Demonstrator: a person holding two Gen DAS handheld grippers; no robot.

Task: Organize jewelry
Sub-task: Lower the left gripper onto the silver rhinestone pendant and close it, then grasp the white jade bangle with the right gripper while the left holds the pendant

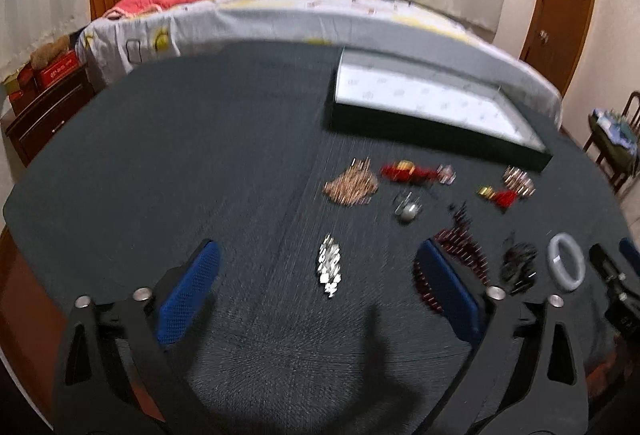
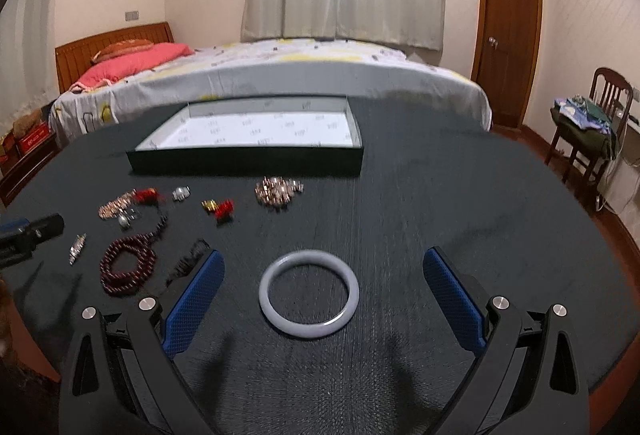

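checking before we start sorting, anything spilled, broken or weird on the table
Nothing looks damaged. All the jewelry lies loose on the dark tabletop, none yet in the empty tray. The pale bangle lies flat; the dark red bead strand is coiled loosely.

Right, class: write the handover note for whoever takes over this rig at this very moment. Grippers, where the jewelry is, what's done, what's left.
Left gripper: open, empty, lined up with the small silver piece.
Right gripper: open, empty, pale bangle lying flat on the cloth between its fingers, not gripped.
Tray: at the far side of the dark table, nothing in it.
Dark red bead strand, rose-gold chains and red-tasselled pieces lie loose in front of the tray.
Done: nothing. Left: every piece.
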